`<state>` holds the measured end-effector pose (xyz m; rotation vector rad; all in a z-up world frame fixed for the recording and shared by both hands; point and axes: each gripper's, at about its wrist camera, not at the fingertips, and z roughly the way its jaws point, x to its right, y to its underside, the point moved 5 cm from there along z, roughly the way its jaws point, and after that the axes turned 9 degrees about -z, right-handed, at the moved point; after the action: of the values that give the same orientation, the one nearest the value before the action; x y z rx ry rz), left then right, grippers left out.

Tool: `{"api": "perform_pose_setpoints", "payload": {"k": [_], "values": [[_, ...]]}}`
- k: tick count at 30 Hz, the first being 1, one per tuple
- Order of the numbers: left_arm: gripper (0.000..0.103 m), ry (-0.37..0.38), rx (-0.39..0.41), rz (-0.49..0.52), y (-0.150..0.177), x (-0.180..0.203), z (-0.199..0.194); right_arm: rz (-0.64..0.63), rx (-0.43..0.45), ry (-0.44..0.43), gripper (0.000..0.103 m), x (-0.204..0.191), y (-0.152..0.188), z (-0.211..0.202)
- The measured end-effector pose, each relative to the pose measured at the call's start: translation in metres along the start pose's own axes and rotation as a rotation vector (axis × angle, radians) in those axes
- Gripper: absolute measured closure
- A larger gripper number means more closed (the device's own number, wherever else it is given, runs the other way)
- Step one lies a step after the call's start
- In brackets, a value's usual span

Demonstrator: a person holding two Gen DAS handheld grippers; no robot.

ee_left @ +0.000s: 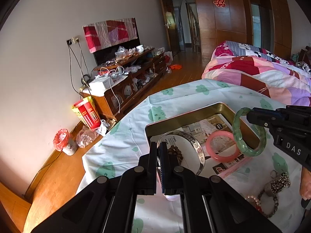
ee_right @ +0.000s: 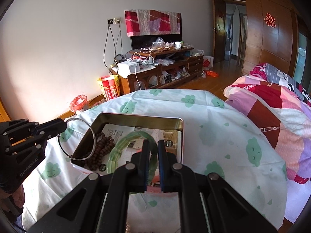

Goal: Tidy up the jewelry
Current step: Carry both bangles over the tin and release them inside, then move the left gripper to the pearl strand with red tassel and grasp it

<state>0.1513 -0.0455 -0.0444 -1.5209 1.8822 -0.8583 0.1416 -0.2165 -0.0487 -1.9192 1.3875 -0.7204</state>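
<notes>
A gold tin tray [ee_left: 223, 106] [ee_right: 180, 128] lies on the cloth-covered table. In it are brown wooden beads [ee_left: 176, 152] [ee_right: 101, 149] and a pink bangle [ee_left: 222, 146]. My left gripper [ee_left: 160, 145] [ee_right: 65, 126] is shut on a silver bangle [ee_left: 198, 147] [ee_right: 93, 136], held over the tray's near-left corner. My right gripper [ee_right: 153, 145] [ee_left: 247, 114] is shut on a green jade bangle [ee_right: 120, 145] [ee_left: 248, 134], held above the tray.
More jewelry [ee_left: 272, 190] lies on the cloth [ee_left: 120, 141] right of the tray: a studded piece, a ring and bead bracelets. A quilt-covered bed [ee_right: 272, 112] is at the right. A cluttered TV cabinet [ee_right: 159, 68] and a bin [ee_right: 77, 101] stand by the far wall.
</notes>
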Motion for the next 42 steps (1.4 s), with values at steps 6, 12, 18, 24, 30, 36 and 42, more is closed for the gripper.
{"api": "perform_pose_setpoints", "payload": {"k": [6,12,18,24,30,36,42], "values": [[0.101,-0.007,-0.023,-0.003,-0.001,0.000,0.016,0.003,-0.030,0.018,0.092,0.003,-0.001,0.019],[0.101,-0.007,-0.032,0.005,-0.004,0.005,0.027,-0.002,-0.057,0.026,0.092,0.004,0.000,0.032],[0.101,-0.011,-0.053,0.004,0.000,0.006,0.039,-0.004,-0.080,0.032,0.092,0.005,0.003,0.041],[0.099,0.001,-0.051,0.003,0.000,0.011,0.045,-0.002,-0.099,0.032,0.092,0.006,0.007,0.049],[0.073,0.000,-0.033,0.028,-0.001,0.019,0.041,0.006,-0.095,0.006,0.081,0.006,0.009,0.049],[0.024,-0.035,0.025,0.024,0.009,0.012,0.011,0.030,-0.079,0.009,0.063,0.016,0.021,0.026],[0.024,-0.064,-0.022,-0.031,0.043,0.004,-0.016,0.064,-0.073,0.050,0.057,0.031,0.052,-0.009]]}}
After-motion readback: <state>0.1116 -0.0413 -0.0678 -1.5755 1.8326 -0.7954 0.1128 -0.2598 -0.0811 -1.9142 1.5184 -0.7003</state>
